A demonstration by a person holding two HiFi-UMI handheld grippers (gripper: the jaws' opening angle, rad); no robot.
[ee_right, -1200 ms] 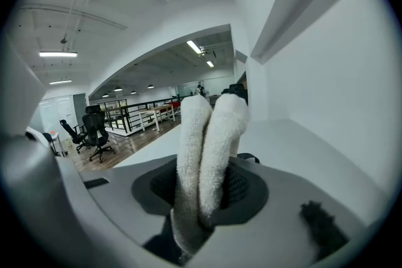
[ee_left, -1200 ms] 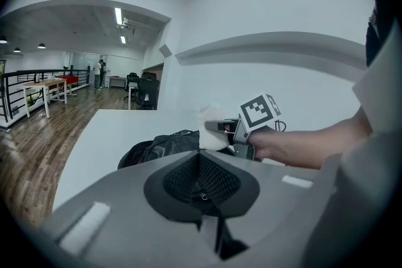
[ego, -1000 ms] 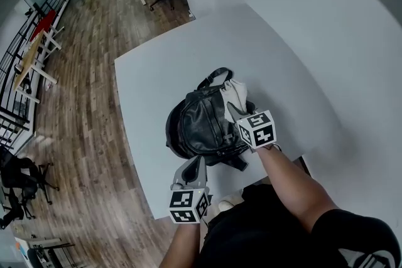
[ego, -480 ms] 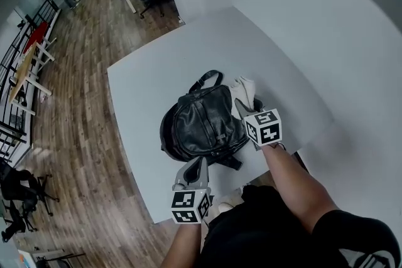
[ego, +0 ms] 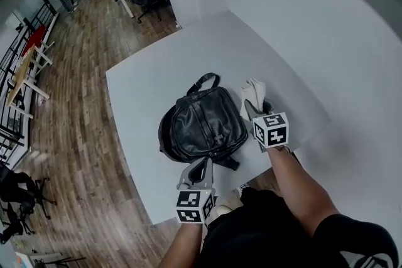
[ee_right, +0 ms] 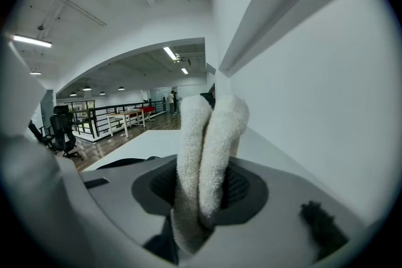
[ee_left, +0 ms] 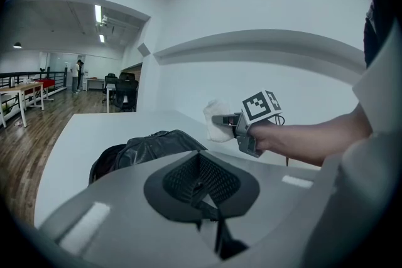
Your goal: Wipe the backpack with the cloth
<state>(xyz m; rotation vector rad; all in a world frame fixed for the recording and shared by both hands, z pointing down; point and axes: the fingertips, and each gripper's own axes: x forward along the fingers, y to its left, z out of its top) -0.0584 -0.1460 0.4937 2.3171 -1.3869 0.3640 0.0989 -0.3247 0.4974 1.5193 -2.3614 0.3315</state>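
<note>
right gripper view: right claw [ee_right: 201, 198] pinches fluffy folded cloth [ee_right: 210, 135]; left claw [ee_left: 201, 188] closed (empty) near glossy backpack [ee_left: 147, 147].

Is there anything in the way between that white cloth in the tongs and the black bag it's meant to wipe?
Nothing visible. The right tongs hold the cloth just beside the backpack, with only bare table between them.

Backpack [ego: 204, 125]: black leather look, creased, soft sheen. Cloth [ego: 253, 96]: white terry, rough nap. Table [ego: 157, 78] matt, smooth; floor [ego: 75, 72] wood planks.
</note>
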